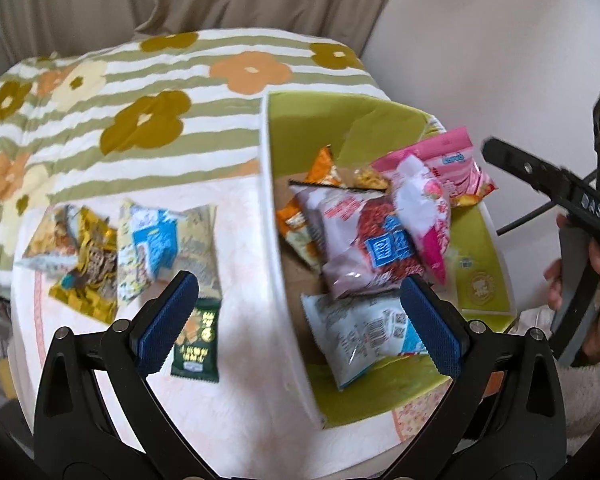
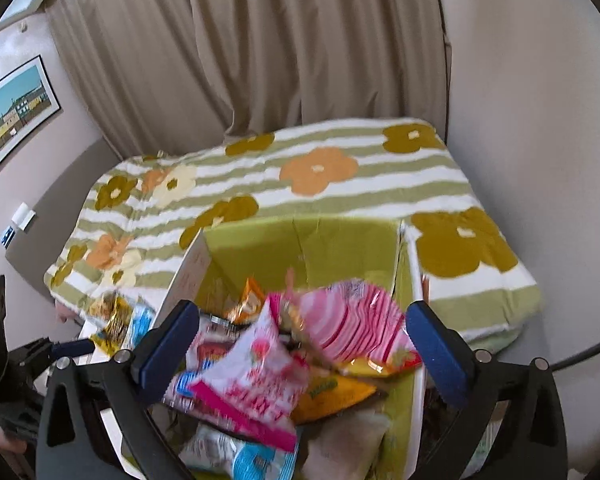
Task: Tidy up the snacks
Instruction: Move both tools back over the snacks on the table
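A green-lined cardboard box (image 1: pixel 266 184) stands on the table and holds several snack packets. On top lie a pink striped bag (image 1: pixel 456 160), a white-and-pink strawberry packet (image 1: pixel 420 208) and a mauve bag with a blue label (image 1: pixel 364 248). Loose on the table, left of the box, lie a gold packet (image 1: pixel 88 264), a blue-and-yellow packet (image 1: pixel 156 244) and a dark green packet (image 1: pixel 196 340). My left gripper (image 1: pixel 300 284) is open and empty above the box's left wall. My right gripper (image 2: pixel 302 308) hangs open over the box (image 2: pixel 300 240), above the strawberry packet (image 2: pixel 256 364), which no pad touches.
A bed with a green-striped flowered quilt (image 1: pixel 140 92) lies just behind the table, with beige curtains (image 2: pixel 260 60) and a wall beyond. The table's pale cloth (image 1: pixel 240 400) shows in front of the loose packets. A hand (image 1: pixel 596 264) holds the other tool at the right edge.
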The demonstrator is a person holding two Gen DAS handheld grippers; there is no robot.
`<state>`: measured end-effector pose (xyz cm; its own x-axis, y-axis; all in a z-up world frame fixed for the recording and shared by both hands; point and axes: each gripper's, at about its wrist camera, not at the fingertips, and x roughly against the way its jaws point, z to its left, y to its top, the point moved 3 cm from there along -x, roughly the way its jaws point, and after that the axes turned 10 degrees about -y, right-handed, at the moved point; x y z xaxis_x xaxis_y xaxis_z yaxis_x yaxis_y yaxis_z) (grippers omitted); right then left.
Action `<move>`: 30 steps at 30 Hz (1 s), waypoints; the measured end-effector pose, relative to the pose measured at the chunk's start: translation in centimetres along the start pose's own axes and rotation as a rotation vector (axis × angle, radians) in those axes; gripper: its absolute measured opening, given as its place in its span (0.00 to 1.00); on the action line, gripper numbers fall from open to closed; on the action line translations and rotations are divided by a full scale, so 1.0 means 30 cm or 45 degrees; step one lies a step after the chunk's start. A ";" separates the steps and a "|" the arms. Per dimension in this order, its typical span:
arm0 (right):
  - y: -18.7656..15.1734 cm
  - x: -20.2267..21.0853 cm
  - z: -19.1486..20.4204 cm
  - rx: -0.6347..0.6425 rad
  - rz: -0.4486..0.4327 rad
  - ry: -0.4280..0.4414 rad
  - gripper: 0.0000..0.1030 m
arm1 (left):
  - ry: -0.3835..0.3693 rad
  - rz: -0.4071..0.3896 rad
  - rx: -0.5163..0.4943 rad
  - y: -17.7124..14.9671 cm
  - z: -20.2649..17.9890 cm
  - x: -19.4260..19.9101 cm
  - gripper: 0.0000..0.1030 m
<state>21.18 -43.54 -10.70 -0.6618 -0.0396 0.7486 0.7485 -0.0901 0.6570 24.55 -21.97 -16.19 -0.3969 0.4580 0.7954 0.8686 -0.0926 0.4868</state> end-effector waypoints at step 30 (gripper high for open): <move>-0.054 0.046 0.727 0.008 0.048 0.172 1.00 | 0.100 -0.176 0.192 -0.091 0.729 0.506 0.98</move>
<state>19.95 -21.75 -8.77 -0.6327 -0.1766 0.7540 0.7727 -0.0800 0.6297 22.63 4.56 -13.35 -0.5319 0.3866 0.7534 0.8366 0.1023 0.5381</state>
